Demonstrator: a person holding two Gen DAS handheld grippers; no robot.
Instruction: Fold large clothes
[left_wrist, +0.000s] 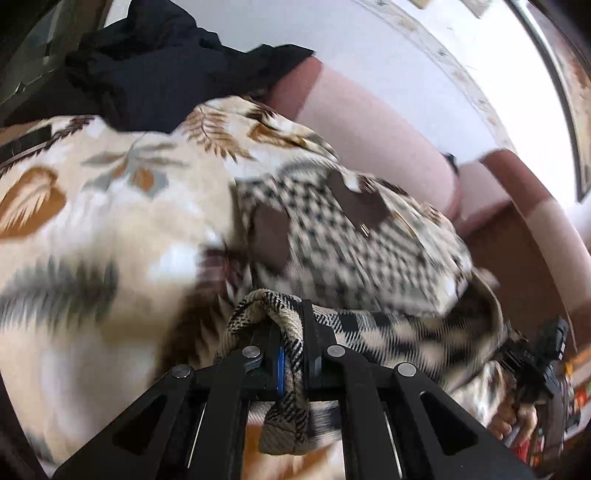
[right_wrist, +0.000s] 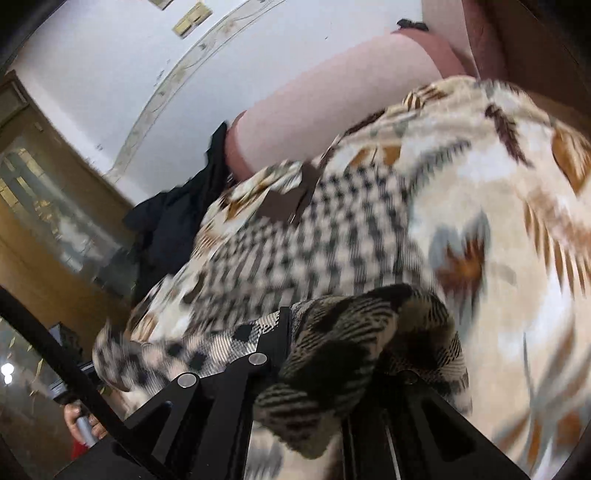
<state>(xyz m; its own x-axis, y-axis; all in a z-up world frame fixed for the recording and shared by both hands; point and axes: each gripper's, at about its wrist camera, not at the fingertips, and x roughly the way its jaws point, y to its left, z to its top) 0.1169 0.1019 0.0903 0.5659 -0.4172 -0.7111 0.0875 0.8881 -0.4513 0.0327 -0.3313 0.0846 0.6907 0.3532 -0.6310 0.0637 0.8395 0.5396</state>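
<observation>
A beige and black checked garment (left_wrist: 343, 243) with brown patches lies spread on a leaf-patterned blanket (left_wrist: 92, 206). My left gripper (left_wrist: 291, 332) is shut on a folded plaid edge of the garment (left_wrist: 258, 314), lifted off the blanket. In the right wrist view the same garment (right_wrist: 325, 229) stretches ahead. My right gripper (right_wrist: 332, 332) is shut on another bunched plaid edge (right_wrist: 354, 332), which drapes over and hides the right finger. The right gripper also shows in the left wrist view (left_wrist: 535, 362), at the lower right, held by a hand.
A dark garment (left_wrist: 166, 74) lies at the far end of the blanket, also in the right wrist view (right_wrist: 177, 221). A pink and brown sofa back (left_wrist: 388, 140) runs behind. A white wall (right_wrist: 110, 74) and a wooden door (right_wrist: 55, 221) stand beyond.
</observation>
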